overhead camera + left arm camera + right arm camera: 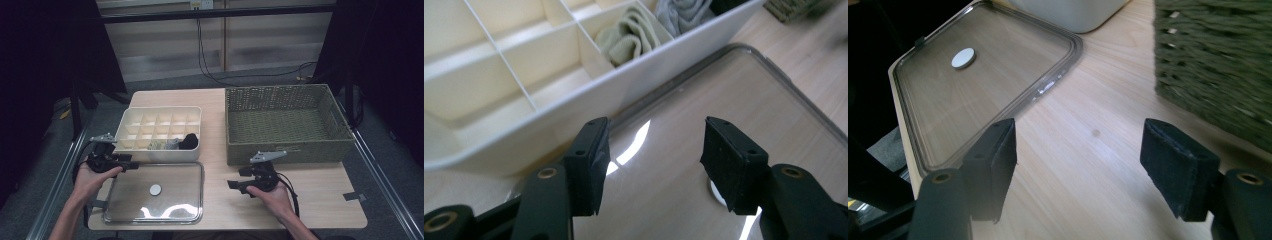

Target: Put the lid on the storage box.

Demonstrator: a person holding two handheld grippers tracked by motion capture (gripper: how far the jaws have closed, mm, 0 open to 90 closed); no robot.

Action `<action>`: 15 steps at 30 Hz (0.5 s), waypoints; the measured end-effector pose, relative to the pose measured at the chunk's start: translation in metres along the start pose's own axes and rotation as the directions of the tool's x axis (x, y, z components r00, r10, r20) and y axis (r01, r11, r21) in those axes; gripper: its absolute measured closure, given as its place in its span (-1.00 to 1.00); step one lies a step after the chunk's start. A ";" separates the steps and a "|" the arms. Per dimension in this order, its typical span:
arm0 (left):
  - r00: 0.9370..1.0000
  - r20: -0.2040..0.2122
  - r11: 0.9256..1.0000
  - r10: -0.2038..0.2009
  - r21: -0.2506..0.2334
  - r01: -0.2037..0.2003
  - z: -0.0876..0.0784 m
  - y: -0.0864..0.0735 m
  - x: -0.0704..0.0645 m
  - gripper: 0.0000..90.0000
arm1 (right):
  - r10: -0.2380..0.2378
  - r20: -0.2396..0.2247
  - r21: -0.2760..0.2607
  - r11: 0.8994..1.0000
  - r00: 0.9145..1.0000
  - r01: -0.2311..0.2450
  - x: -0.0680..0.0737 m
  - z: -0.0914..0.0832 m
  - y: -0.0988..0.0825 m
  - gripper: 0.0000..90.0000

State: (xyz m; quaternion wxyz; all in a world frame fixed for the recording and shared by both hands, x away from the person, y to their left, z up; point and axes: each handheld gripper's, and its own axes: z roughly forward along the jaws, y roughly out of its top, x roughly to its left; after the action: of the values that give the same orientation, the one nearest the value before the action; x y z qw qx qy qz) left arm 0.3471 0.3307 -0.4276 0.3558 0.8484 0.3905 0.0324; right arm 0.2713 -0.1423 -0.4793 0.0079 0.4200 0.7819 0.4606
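A white divided box (160, 109) stands at the table's left, with rolled socks in its front cells: a pale green one (629, 35), a grey one (681, 12) and a black one (189, 141). In front of it lies a clear lid (175, 200) with a white round disc (155, 189) at its middle. My left gripper (134, 165) hovers at the lid's back left corner, beside the box wall (574, 110); it is open (651, 165) with nothing between its jaws. My right gripper (231, 184) is low over bare wood to the right of the lid (998, 75), open (1078, 170) and holding nothing.
A green woven basket (285, 150) fills the table's back right, close behind my right gripper, and its wall (1218, 75) is near the right jaw. Bare wood lies between lid and basket. The table's front edge is near both hands.
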 end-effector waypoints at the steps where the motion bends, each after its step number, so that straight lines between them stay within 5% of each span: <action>1: 1.000 0.002 1.000 0.003 -0.006 -0.003 -0.001 -0.004 0.000 -0.01 | -0.001 0.002 0.002 1.000 1.000 0.001 0.001 0.004 0.002 -0.29; 15: 0.996 -0.007 0.993 -0.090 -0.079 0.089 -0.028 -0.057 0.003 -0.04 | -0.001 -0.032 0.043 0.999 0.999 0.003 0.019 0.043 0.021 0.03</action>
State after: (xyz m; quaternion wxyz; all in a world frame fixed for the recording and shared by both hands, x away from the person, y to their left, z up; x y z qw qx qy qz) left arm 0.3030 0.3740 -0.4437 0.3881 0.8152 0.4284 0.0364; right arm 0.2898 -0.0947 -0.4815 -0.0133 0.4119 0.7922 0.4502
